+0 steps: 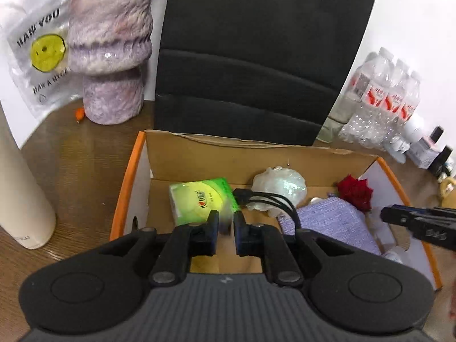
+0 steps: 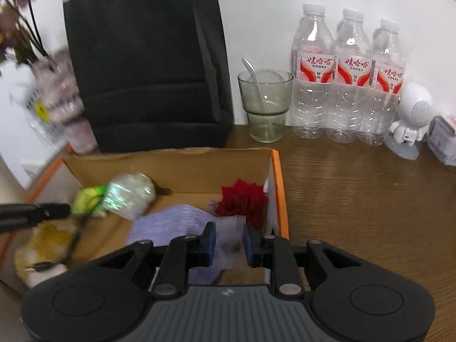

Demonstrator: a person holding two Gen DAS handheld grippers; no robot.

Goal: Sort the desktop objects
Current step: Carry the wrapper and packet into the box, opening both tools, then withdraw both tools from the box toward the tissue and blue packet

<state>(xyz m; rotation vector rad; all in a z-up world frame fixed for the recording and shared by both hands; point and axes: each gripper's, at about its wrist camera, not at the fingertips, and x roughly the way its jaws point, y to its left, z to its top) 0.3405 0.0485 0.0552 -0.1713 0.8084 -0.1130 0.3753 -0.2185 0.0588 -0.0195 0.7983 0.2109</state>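
Two hand-held grippers hover side by side over an orange-rimmed cardboard box (image 1: 134,171) on a wooden desk (image 2: 356,199), both angled down into it. The left gripper (image 1: 226,219) has its jaws drawn almost together, and a small blurred grey shape shows in the narrow gap; whether the pads actually pinch it cannot be told. The right gripper (image 2: 229,233) sits at the box's right end with a pale translucent piece (image 2: 230,236) between its blue pads (motion blur hides whether they press on it or merely flank it).

Already lying in the box are a green tissue packet (image 1: 196,199) at the left, a white crinkled bundle (image 1: 282,185) against the back wall, a red rose (image 1: 354,193) in the right corner and a lilac cloth (image 1: 333,222) in front of the rose. A black cable (image 1: 268,199) trails across the bundle and the tissue packet.

Behind the box stands a black paper bag (image 1: 256,57). To its right, along the white wall, are a smoked drinking glass (image 2: 265,105) with a straw, three water bottles (image 2: 350,79) and a small white robot-shaped figure (image 2: 410,114). To the bag's left stand a fuzzy purple vase (image 1: 111,57) and a clear smiley-printed bag (image 1: 40,57), with a cream bottle (image 1: 20,185) nearer the camera.
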